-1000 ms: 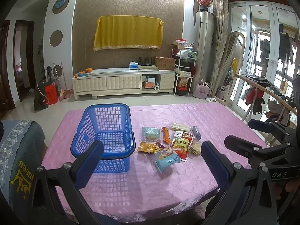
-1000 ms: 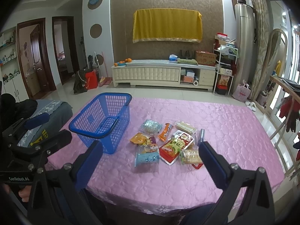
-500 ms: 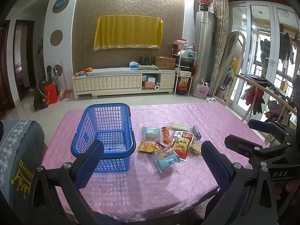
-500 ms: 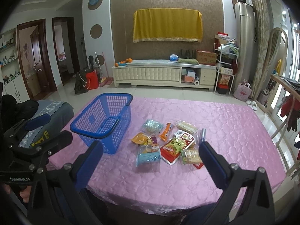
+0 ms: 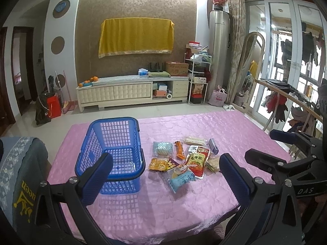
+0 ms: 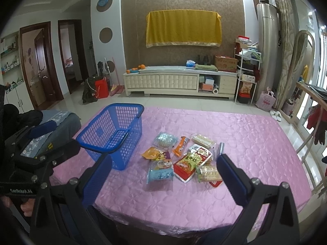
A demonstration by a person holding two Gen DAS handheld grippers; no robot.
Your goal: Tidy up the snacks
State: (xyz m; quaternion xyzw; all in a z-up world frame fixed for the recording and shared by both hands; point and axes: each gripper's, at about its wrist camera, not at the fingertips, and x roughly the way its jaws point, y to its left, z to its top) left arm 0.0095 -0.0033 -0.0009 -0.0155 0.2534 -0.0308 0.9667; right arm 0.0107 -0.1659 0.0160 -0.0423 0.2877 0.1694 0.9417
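L gripper [image 5: 163, 175] & R gripper [image 6: 163, 175] both wide, empty, w/ snack packets [image 6: 181, 157] just right of blue basket [image 6: 114, 130] on pink tablecloth [image 6: 245, 143].

Patterned brown wall [image 5: 139, 6], cream cabinet [image 5: 114, 91], tiled floor [image 5: 122, 112].

Yellow cloth [image 5: 136, 36]; cream cabinet [image 5: 130, 91]; oranges [image 5: 91, 80]

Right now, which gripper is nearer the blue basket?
Left. The left gripper hangs at the near table edge with one finger overlapping the blue basket. The right gripper faces the snack pile, basket off to its left.
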